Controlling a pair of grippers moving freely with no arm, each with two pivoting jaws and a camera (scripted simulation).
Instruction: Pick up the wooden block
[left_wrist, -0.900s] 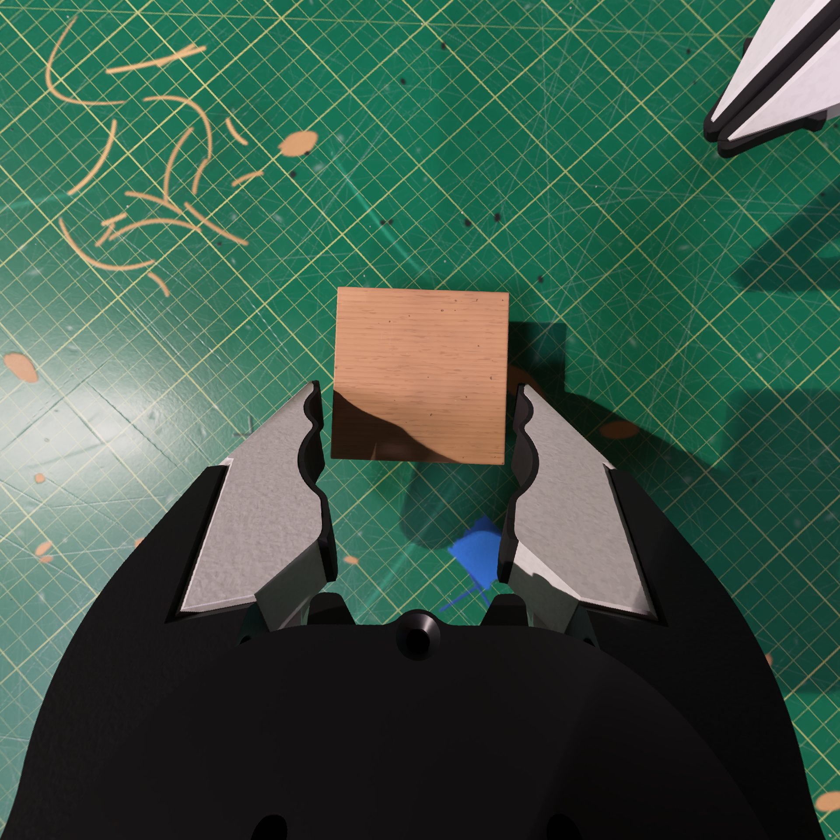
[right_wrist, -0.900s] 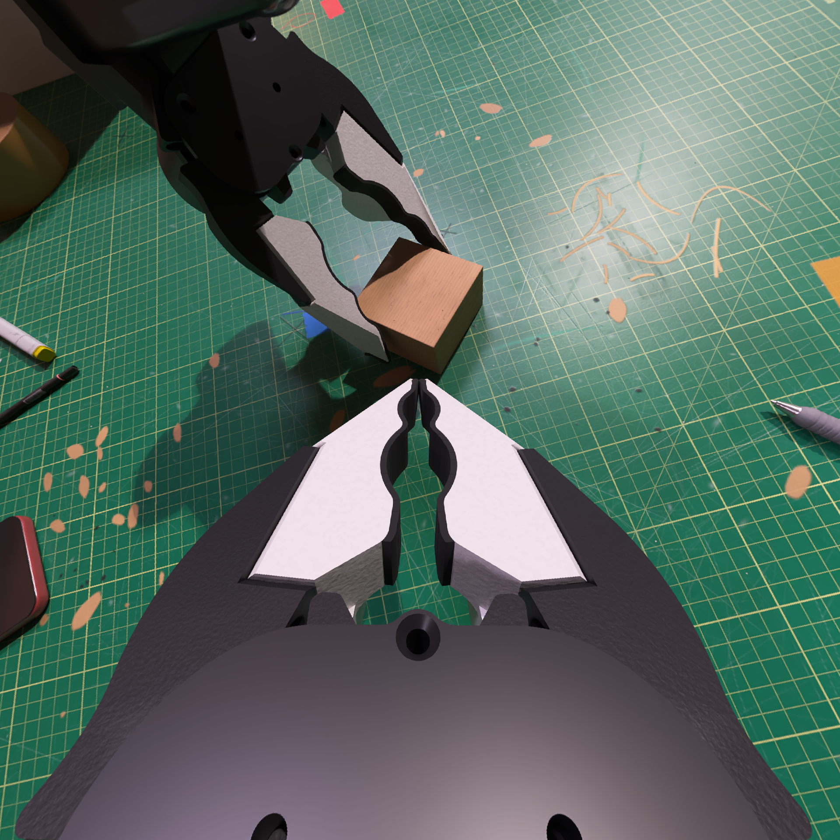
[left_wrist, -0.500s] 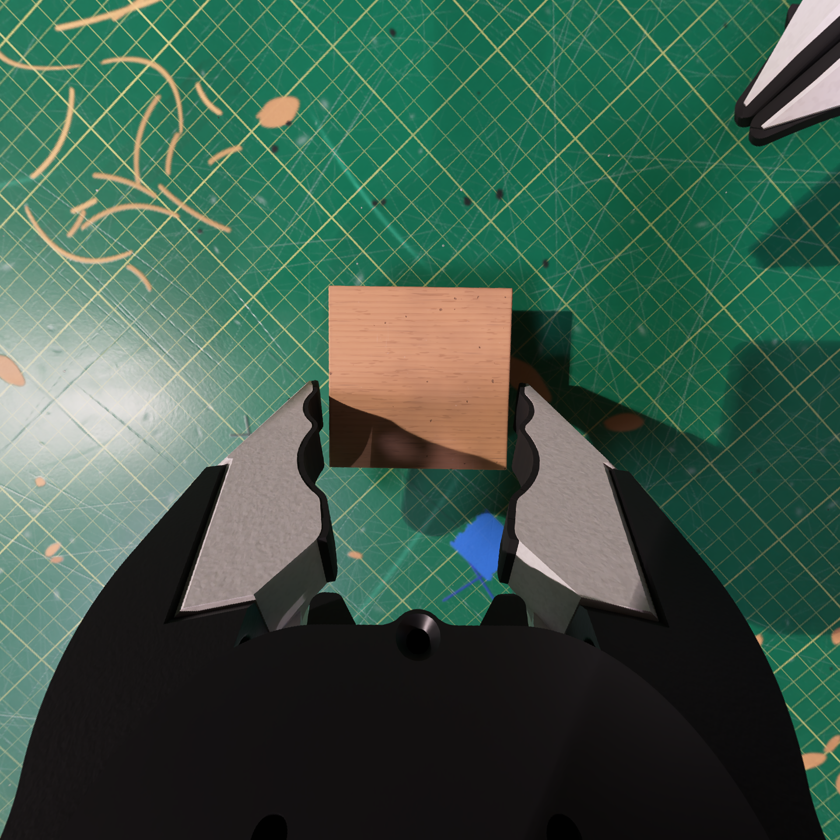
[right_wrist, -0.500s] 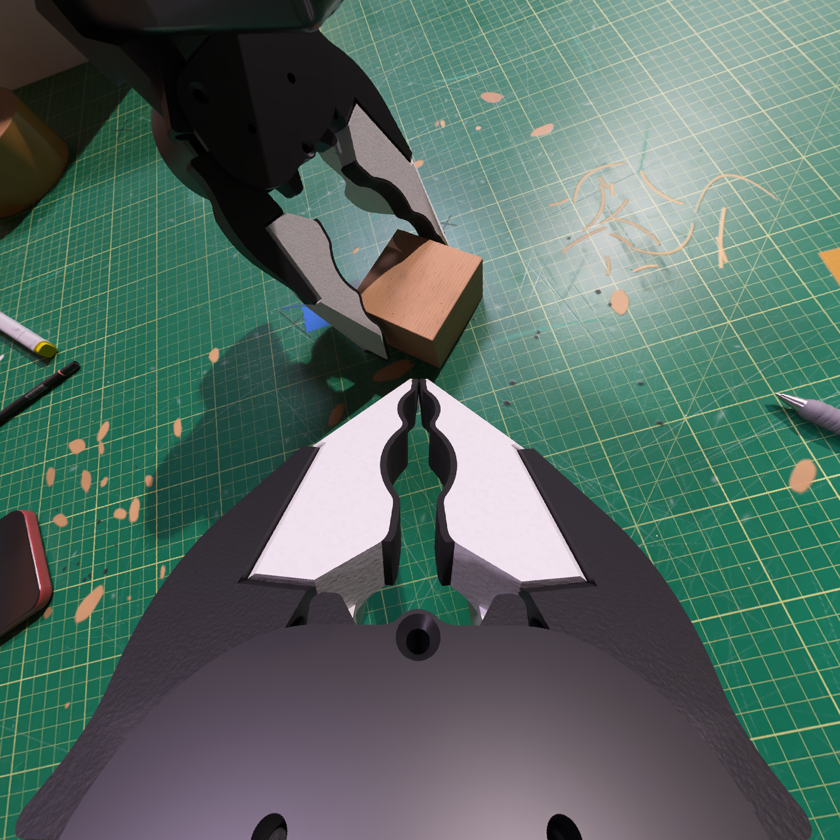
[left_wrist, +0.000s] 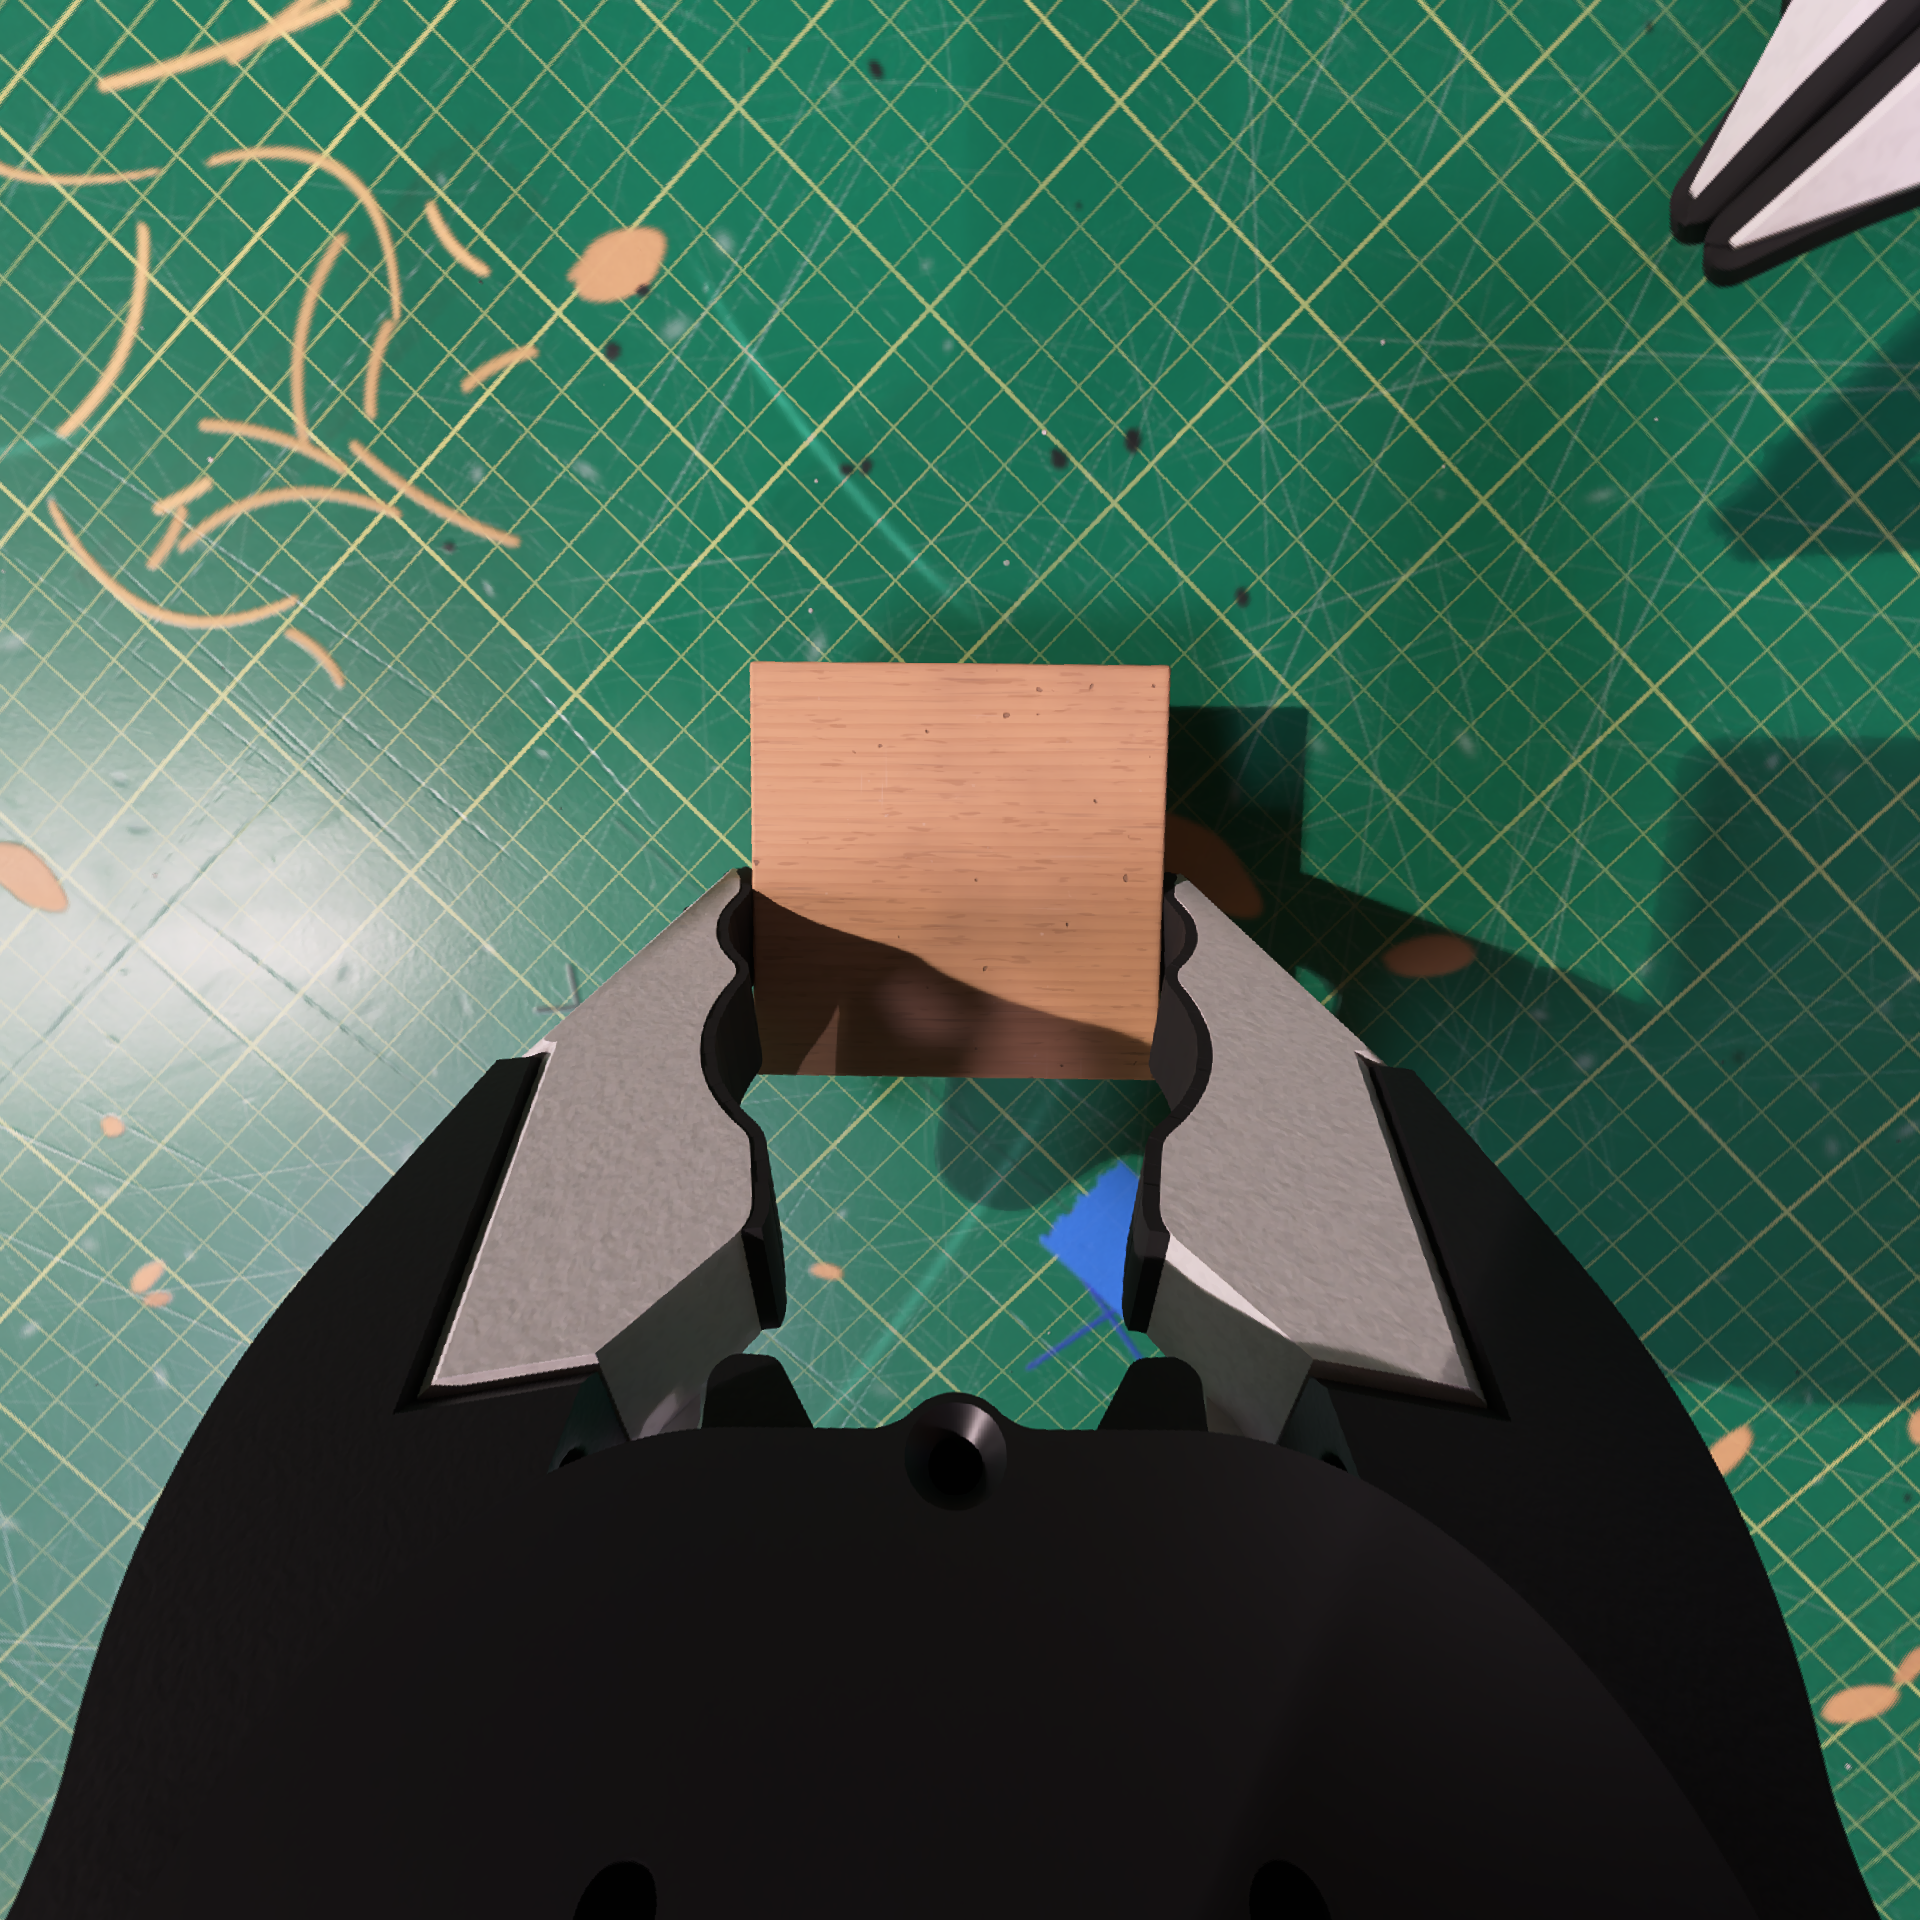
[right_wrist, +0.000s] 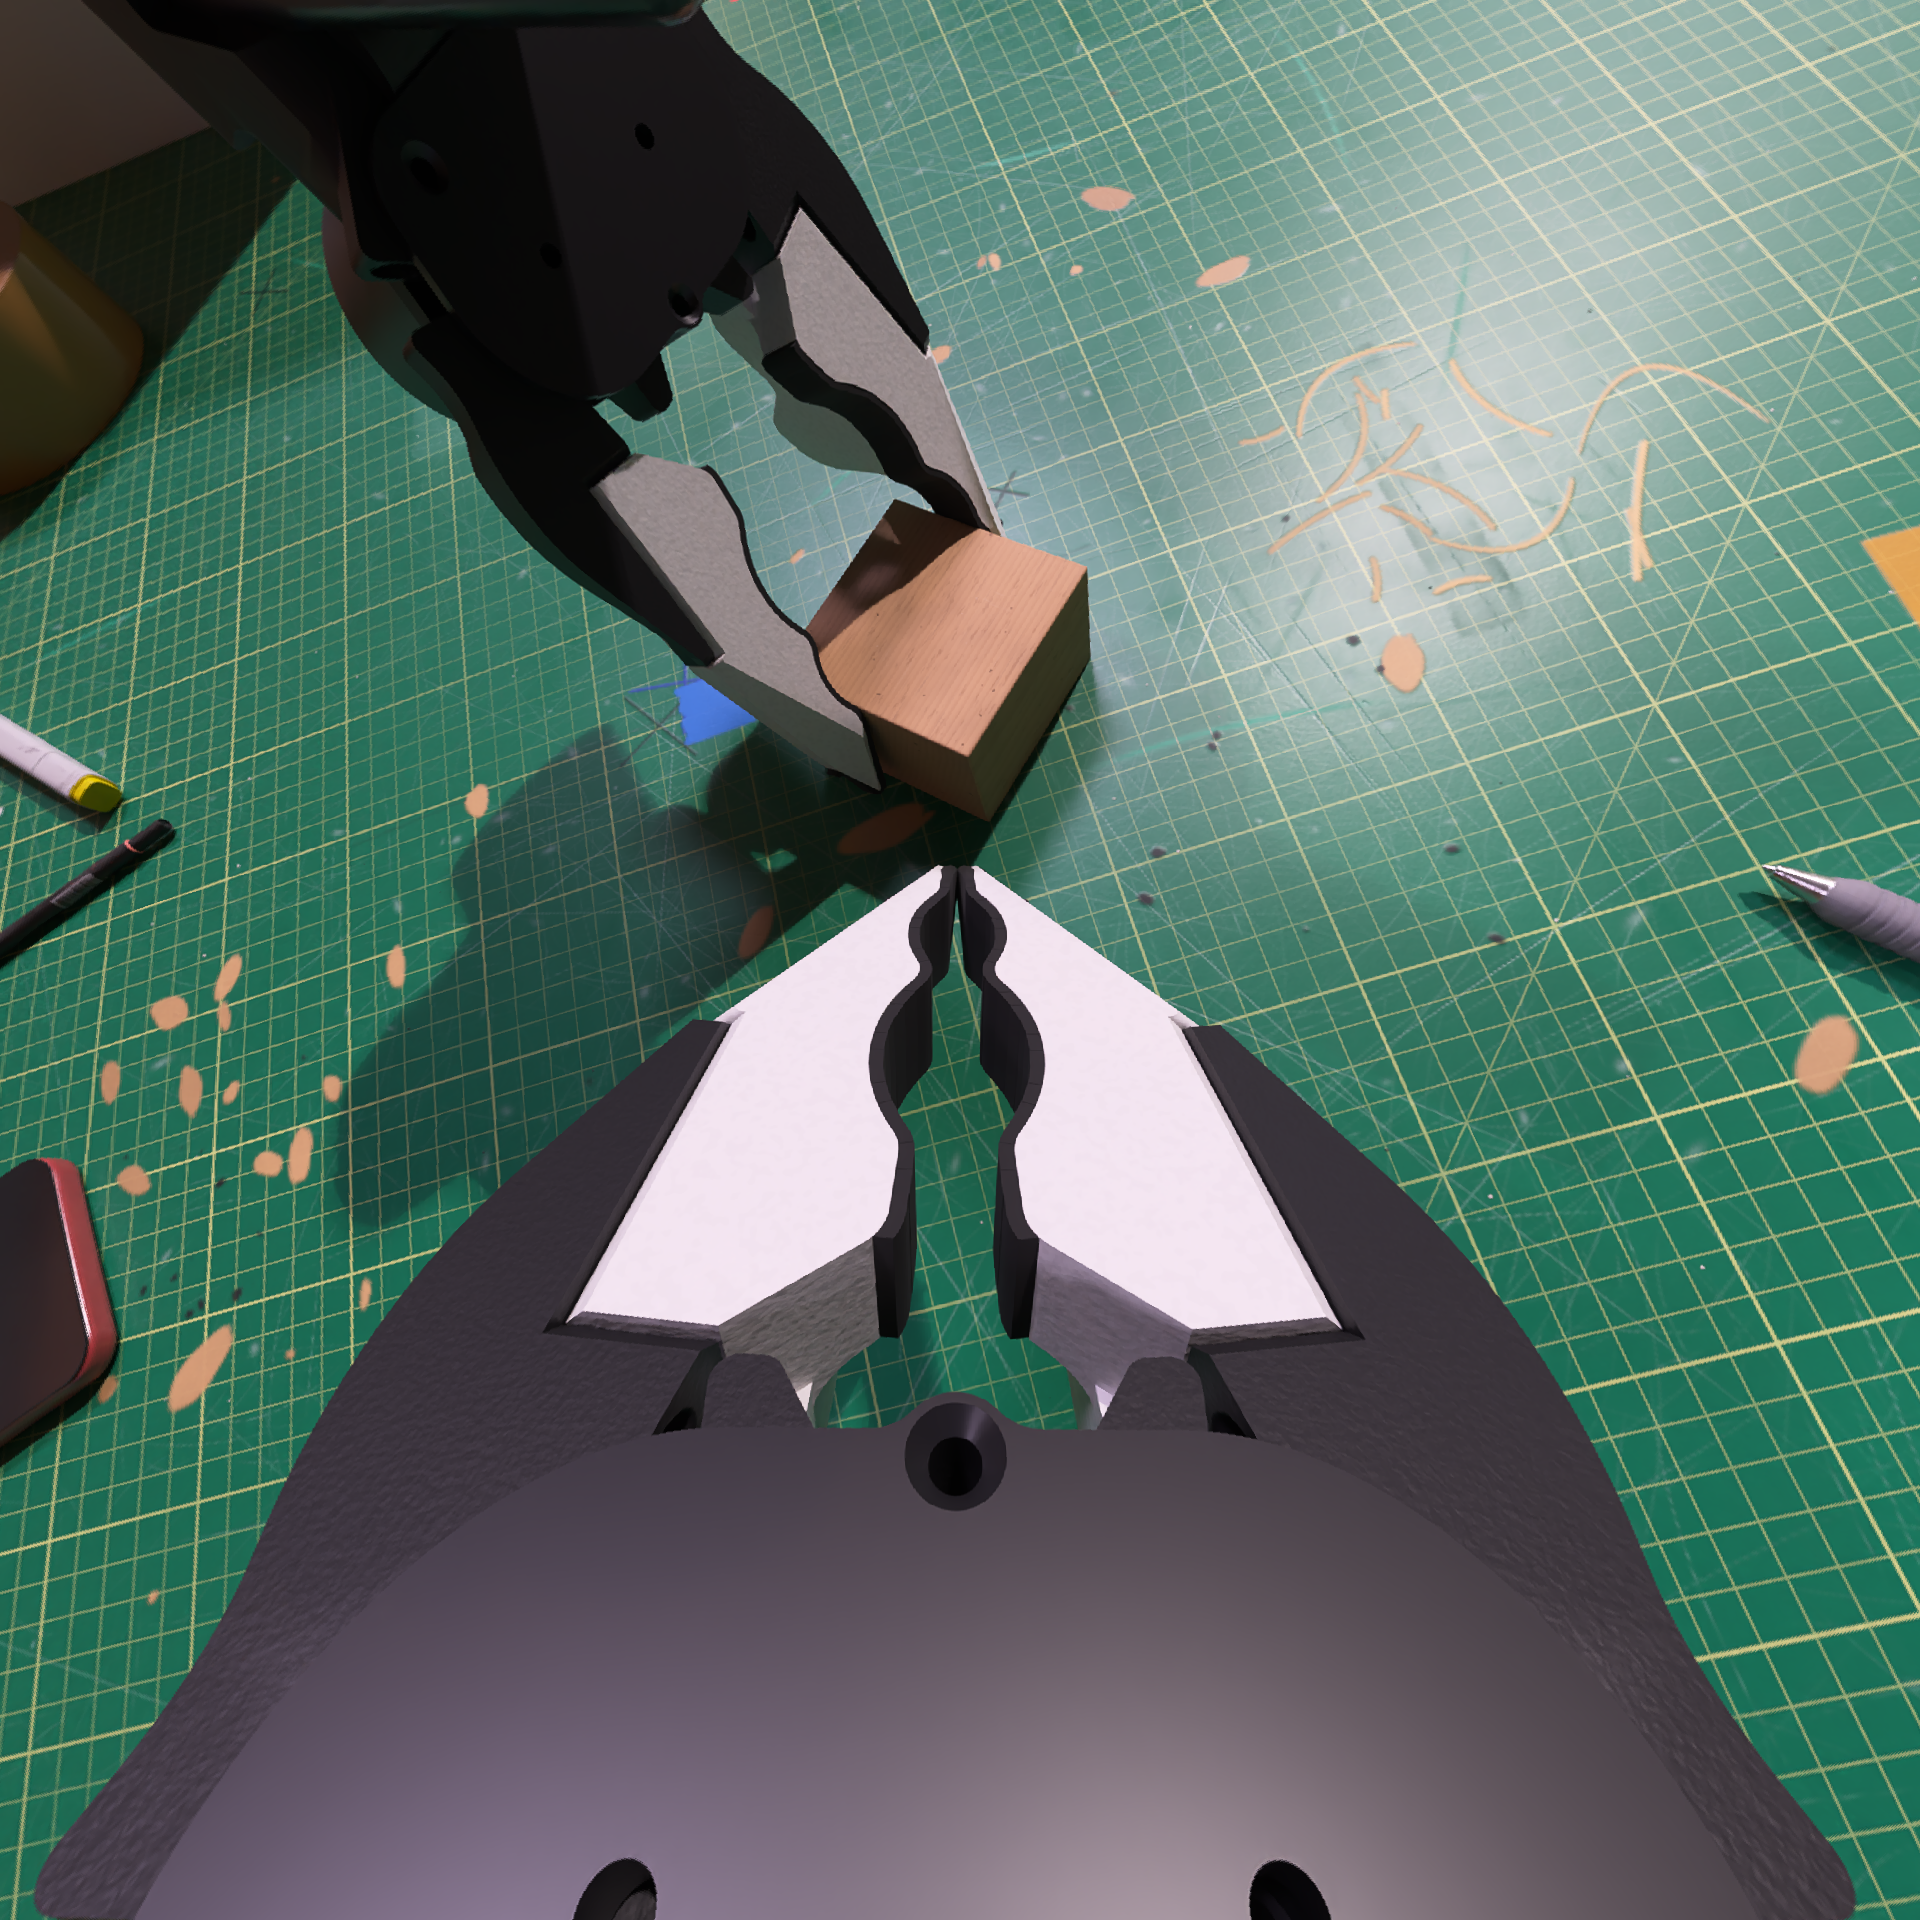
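Note:
The wooden block (left_wrist: 956, 810) is a pale cube on the green cutting mat (left_wrist: 1455, 520). My left gripper (left_wrist: 958, 883) has a finger pressed against each side of the block's near half, so it is shut on it. In the right wrist view the block (right_wrist: 966, 644) sits low on the mat between the left gripper's fingers (right_wrist: 790, 665). My right gripper (right_wrist: 954, 873) is shut and empty, its tip just in front of the block's near corner. Its tip also shows in the left wrist view (left_wrist: 1704, 244) at the upper right.
Wood shavings (right_wrist: 1455, 488) lie right of the block. A grey pen (right_wrist: 1860, 914) lies far right. A yellow-capped marker (right_wrist: 62, 774), a black pen (right_wrist: 83, 883), a red-edged phone (right_wrist: 42, 1299) and a brown container (right_wrist: 52, 353) are at the left.
My left gripper has moved forward around the block and its fingers have closed in until they touch the block's sides. The right gripper has stayed shut and almost still.

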